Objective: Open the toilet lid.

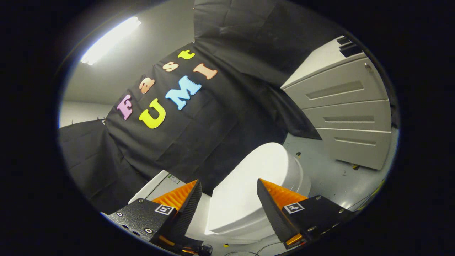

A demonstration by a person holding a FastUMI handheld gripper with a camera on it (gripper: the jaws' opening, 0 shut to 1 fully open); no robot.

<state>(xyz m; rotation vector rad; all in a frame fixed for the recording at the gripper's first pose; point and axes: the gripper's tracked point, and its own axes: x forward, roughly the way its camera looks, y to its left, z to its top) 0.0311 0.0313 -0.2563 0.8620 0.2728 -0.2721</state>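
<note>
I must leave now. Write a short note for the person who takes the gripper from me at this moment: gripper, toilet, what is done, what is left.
Gripper: open, fingers spread wide, holding nothing and touching nothing.
Toilet: ahead of the fingers, seen tilted. Its lid is down and closed, showing in the gap between the fingers and beyond them. The tank is behind the left finger, against the black cloth wall.
A grey drawer cabinet stands beyond the toilet, on the floor.
Done: approach only; lid not yet touched.
Left: bring the fingers to the lid's front edge, grip or hook it, and swing it up toward the tank.
</note>
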